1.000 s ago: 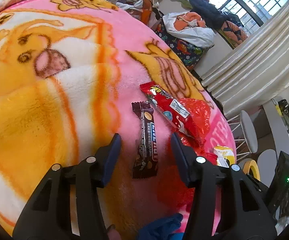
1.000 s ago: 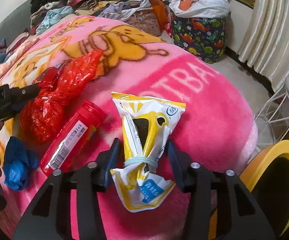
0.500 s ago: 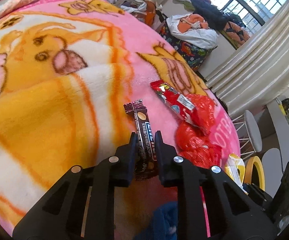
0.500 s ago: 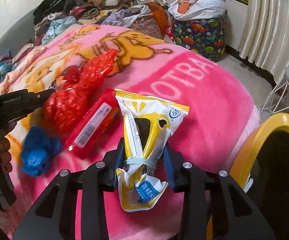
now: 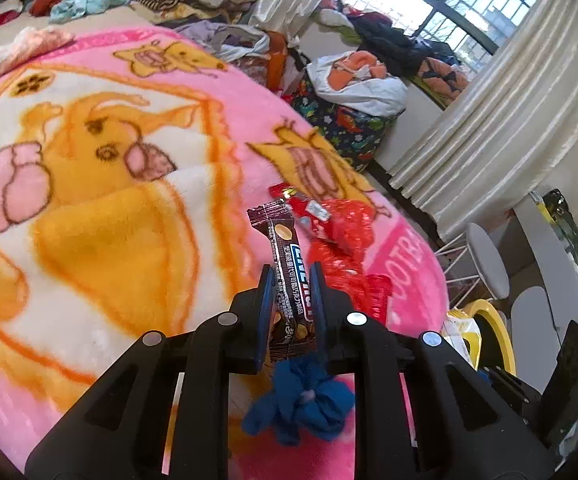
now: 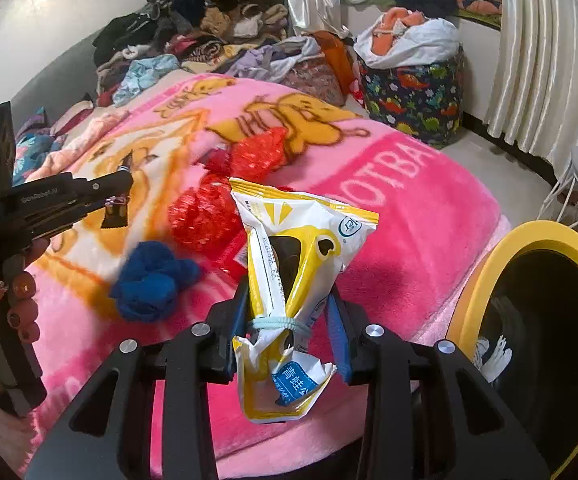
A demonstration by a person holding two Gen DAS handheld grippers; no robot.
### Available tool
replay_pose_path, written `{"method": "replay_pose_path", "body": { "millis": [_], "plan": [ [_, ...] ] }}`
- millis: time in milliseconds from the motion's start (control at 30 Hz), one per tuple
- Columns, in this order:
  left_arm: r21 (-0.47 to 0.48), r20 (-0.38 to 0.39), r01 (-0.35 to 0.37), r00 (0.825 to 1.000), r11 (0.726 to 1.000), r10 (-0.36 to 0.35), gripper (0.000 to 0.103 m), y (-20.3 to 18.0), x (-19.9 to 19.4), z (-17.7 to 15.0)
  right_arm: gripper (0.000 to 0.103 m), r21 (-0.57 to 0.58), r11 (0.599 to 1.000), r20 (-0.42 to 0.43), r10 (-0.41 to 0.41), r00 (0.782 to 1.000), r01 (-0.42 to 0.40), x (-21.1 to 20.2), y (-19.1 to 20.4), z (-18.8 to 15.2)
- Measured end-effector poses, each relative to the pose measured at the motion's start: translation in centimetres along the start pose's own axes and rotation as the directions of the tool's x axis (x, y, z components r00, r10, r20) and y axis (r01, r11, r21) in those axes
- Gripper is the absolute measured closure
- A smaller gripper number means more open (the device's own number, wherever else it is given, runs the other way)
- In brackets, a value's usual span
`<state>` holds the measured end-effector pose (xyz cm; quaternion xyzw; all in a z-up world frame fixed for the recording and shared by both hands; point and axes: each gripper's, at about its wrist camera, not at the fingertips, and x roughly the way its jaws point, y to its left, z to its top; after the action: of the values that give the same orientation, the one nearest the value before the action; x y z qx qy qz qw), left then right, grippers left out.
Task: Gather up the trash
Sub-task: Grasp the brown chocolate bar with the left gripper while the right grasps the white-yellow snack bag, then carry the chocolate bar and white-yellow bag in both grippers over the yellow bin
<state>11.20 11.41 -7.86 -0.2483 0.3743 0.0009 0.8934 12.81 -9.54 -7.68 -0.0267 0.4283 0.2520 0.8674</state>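
Underneath everything lay a plush pink blanket [image 5: 101,184] printed with yellow cartoon bears, spread over a bed whose far end was heaped with loose clothes [image 6: 209,28]. Beyond it stood a dinosaur-print hamper [image 6: 413,92] stuffed with laundry, cream curtains [image 5: 501,120] and a barred window [image 5: 429,0]. The left gripper [image 5: 291,300] was clamped on a brown chocolate bar wrapper [image 5: 289,276], held clear above the blanket. The right gripper [image 6: 289,320] pinched a yellow-and-white snack bag [image 6: 293,264] tied with a pale hair band, also lifted off the bed. On the blanket sat a crumpled red mesh bag [image 6: 225,200], a red wrapper [image 5: 301,204] beside it and a wadded blue cloth [image 6: 153,280]. A yellow-rimmed bin [image 6: 529,236] stood at the bed's edge, just right of the snack bag.
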Motion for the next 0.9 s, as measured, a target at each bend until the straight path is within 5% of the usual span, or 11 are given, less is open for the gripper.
{"method": "replay_pose_path", "body": {
  "millis": [900],
  "plan": [
    [0.122,0.022,0.123,0.992,0.985,-0.126,0.090,-6.8,-3.1,-1.5,0.069,0.042,0.999,0.118,-0.023,0.993,0.019,-6.7,-0.9,-0.9]
  ]
}}
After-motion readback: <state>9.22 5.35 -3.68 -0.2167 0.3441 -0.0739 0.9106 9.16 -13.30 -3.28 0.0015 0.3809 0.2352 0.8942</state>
